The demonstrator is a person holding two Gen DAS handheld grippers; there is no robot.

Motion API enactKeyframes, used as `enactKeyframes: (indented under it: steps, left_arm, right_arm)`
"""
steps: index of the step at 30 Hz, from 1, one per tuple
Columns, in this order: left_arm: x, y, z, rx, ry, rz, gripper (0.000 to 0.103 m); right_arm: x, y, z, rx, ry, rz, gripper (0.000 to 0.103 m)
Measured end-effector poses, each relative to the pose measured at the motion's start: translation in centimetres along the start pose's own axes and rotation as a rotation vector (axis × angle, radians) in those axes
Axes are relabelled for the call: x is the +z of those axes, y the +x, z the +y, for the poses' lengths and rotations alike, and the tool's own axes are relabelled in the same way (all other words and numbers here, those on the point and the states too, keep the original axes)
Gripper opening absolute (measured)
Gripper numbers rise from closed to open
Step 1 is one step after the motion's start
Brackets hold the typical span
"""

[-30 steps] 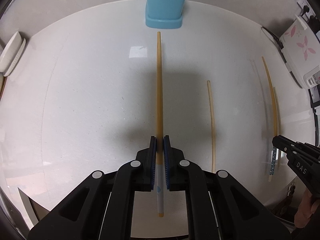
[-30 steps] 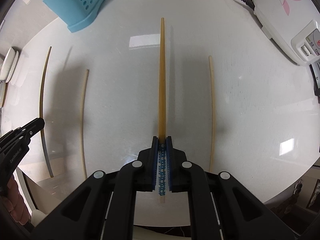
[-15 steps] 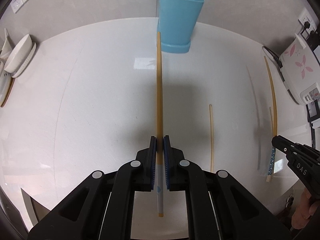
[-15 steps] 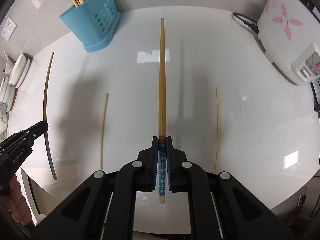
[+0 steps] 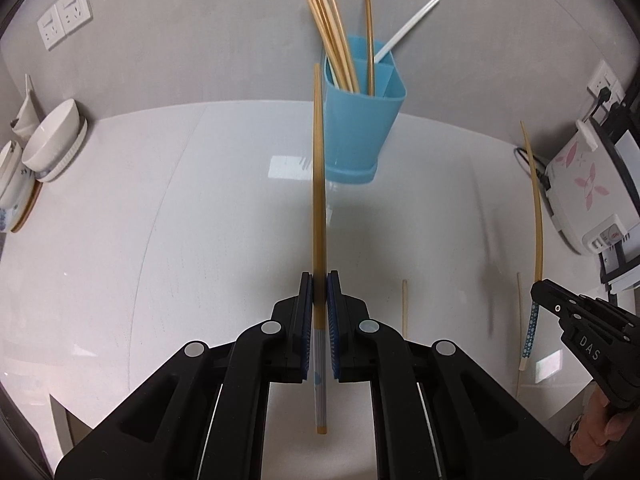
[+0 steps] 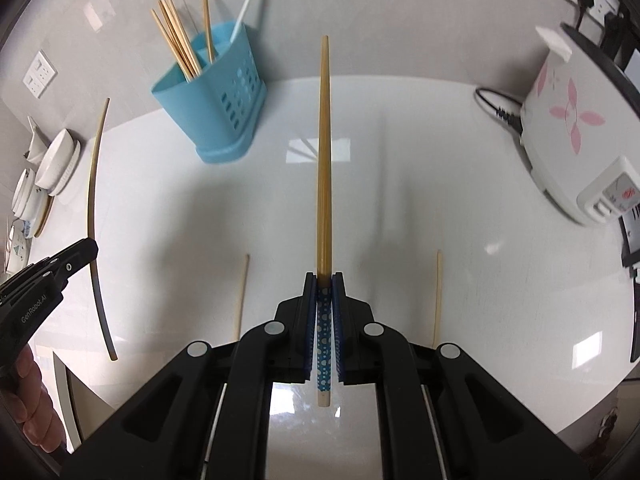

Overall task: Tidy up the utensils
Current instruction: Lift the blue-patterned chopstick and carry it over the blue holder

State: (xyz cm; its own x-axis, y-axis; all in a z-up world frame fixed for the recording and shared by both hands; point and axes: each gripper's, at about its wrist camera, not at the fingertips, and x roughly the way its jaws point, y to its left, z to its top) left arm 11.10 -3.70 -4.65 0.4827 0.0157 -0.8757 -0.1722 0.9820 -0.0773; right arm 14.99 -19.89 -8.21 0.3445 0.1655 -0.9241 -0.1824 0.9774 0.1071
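Observation:
My left gripper [image 5: 319,280] is shut on a wooden chopstick [image 5: 318,184] with a grey striped handle, held above the white table [image 5: 160,240]. Its tip points toward the blue utensil holder [image 5: 360,132], which stands at the back with several chopsticks and a white utensil in it. My right gripper [image 6: 324,280] is shut on a chopstick [image 6: 325,152] with a blue dotted handle, also off the table. The holder [image 6: 224,100] lies to its upper left. Each gripper shows in the other's view: right gripper [image 5: 560,304], left gripper [image 6: 76,256].
Two pale chopsticks [image 6: 241,300] [image 6: 437,296] lie on the table below the grippers. Stacked bowls and plates [image 5: 48,148] sit at the left edge. A white rice cooker with pink flowers [image 6: 568,128] and its cable [image 6: 496,108] stand at the right. Wall sockets [image 5: 64,16] are behind.
Both grippers have risen with their chopsticks and tilted up. The holder's top and the back wall have come into view, and the chopsticks lying on the table look smaller and lower.

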Motion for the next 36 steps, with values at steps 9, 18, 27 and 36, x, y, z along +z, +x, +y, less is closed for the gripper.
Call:
enactKeyframes:
  steps: [9,18,27,36]
  left_arm:
    - [2.6,-1.6,-0.1,-0.029,-0.002,-0.095,0.007]
    - [5.2,-2.2,-0.6,-0.040,-0.013,-0.177,0.007]
    - [7.6,-2.4,-0.4,-0.076,-0.037,-0.272,0.007]
    - [10.3,-2.4,-0.5,-0.126,-0.055,-0.341,0.007]
  right_arm:
    - [2.7,-2.0,1.1,0.017,-0.036,-0.085,0.007]
    - [5.7,-3.3,2.1,0.038,-0.055,-0.158,0.007]
    - [8.3,-3.6,3.4,0.074,-0.074,-0.222,0.007]
    - [11.2,-3.5,4.6,0.098,-0.082,-0.269,0.007]
